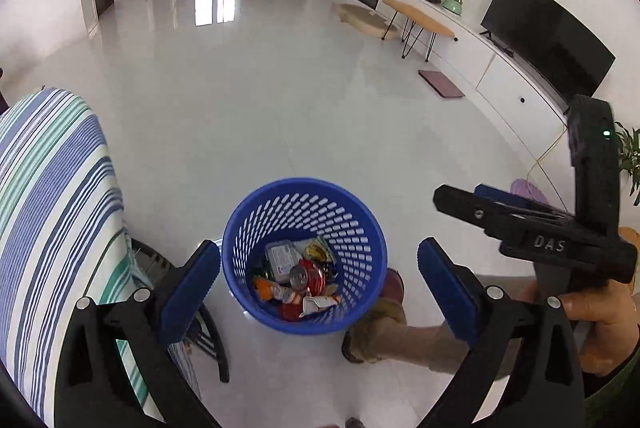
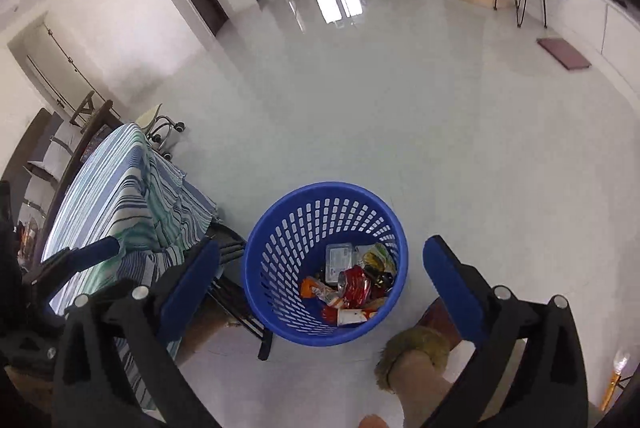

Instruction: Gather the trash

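Note:
A blue perforated waste basket point(image 1: 362, 228) stands on the grey floor and also shows in the right wrist view point(image 2: 280, 260). It holds several pieces of trash: a crushed red can point(image 1: 308, 277) point(image 2: 354, 282), a grey-white carton point(image 1: 282, 258) and snack wrappers point(image 2: 376, 258). My left gripper point(image 1: 318, 276) is open and empty, high above the basket. My right gripper point(image 2: 320, 270) is open and empty, also above the basket; in the left wrist view it shows at the right point(image 1: 460, 198).
A table with a striped blue, green and white cloth point(image 1: 52, 208) point(image 2: 120, 196) stands left of the basket, black chair legs point(image 2: 240, 312) under it. My slippered foot point(image 1: 376, 332) point(image 2: 416, 352) is right of the basket. A TV cabinet point(image 1: 500, 68), side table point(image 1: 416, 16) and floor mat point(image 1: 440, 84) lie far right.

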